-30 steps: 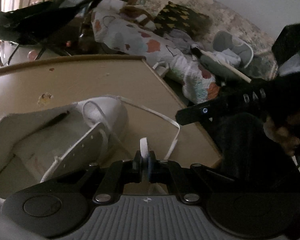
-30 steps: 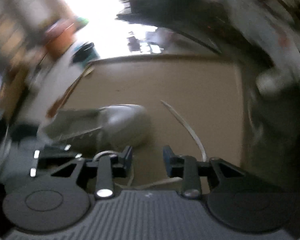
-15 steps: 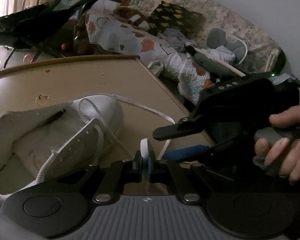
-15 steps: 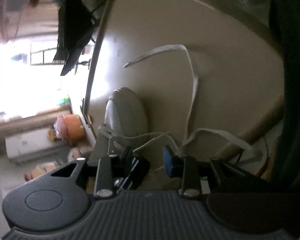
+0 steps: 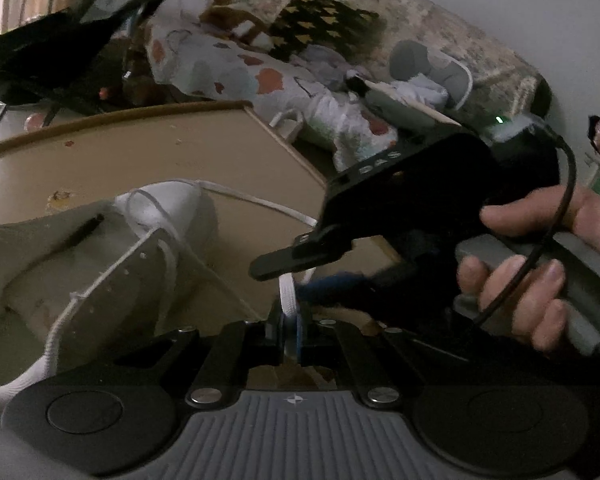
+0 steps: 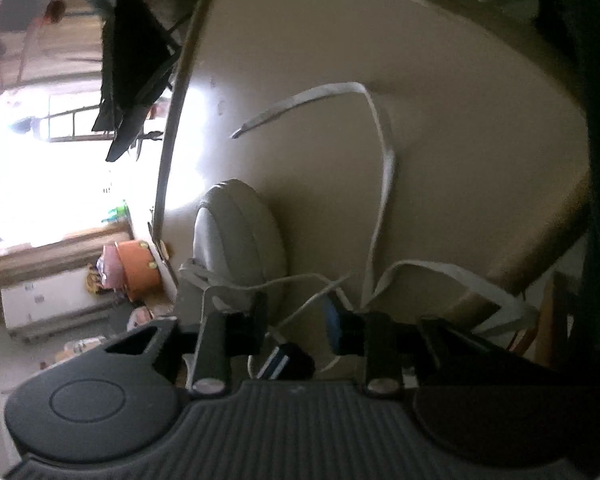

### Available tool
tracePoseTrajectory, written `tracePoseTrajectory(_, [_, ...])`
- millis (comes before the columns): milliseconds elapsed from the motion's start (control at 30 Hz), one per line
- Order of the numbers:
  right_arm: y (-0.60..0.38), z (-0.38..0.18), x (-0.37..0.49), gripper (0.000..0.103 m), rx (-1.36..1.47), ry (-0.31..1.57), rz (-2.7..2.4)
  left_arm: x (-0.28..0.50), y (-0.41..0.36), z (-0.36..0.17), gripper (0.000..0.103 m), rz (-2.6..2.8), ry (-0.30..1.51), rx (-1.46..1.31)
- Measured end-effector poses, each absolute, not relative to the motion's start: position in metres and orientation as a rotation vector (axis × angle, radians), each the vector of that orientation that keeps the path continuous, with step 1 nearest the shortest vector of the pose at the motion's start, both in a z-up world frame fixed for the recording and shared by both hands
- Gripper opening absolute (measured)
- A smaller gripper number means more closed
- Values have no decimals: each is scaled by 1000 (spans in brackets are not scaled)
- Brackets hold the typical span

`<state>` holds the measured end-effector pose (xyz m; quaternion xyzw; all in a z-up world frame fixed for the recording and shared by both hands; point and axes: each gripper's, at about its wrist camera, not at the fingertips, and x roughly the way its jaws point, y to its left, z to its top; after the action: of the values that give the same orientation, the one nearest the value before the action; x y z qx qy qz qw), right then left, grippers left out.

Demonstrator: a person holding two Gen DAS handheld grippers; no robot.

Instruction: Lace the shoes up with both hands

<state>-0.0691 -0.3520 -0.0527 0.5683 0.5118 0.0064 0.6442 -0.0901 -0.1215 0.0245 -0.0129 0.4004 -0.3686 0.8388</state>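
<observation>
With only its toe-end eyelets threaded, the white shoe lies on the table. Beside it, the left gripper pinches the lace; the right gripper is closing around that strand, most lacing remaining.

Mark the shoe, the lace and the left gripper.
shoe [image 5: 168, 212]: left wrist view, on the white toe cap.
lace [image 6: 384, 168]: right wrist view, on the flat loose run.
left gripper [image 5: 288, 328]: left wrist view, between its fingertips.

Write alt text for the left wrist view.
The left gripper, jaws shut, pinches a flat white shoelace running to a white canvas sneaker on a beige table. A hand brings the black right gripper beside the lace.
</observation>
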Motion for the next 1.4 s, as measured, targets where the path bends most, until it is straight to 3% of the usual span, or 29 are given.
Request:
tracePoseTrajectory(100, [-348, -45, -67, 3, 1155, 1133, 38, -92, -124, 24, 6, -799, 851, -16])
tracePoseTrajectory(233, [-335, -16, -60, 3, 806, 1060, 91, -90, -124, 22, 15, -791, 885, -8])
tracePoseTrajectory(433, [-310, 17, -51, 3, 421, 967, 177, -86, -114, 26, 18, -770, 942, 21])
tracePoseTrajectory(500, [-304, 21, -49, 3, 346, 951, 197, -86, -106, 30, 30, -751, 955, 37])
tracePoseTrajectory(567, [-300, 28, -46, 3, 276, 937, 214, -87, -96, 37, 55, -724, 950, 59])
tracePoseTrajectory(600, [-299, 32, -44, 3, 247, 929, 221, -88, -90, 41, 59, -704, 937, 69])
tracePoseTrajectory(1033, [-235, 62, 11, 3, -51, 875, 446, -66, -52, 104, 60, -667, 768, 208])
tracePoseTrajectory(1333, [-226, 42, 29, 3, -88, 960, 473, -22, -70, 101, 60, -724, 750, 422])
tracePoseTrajectory(1400, [-227, 39, 27, 3, -85, 978, 481, -12, -74, 97, 55, -758, 774, 458])
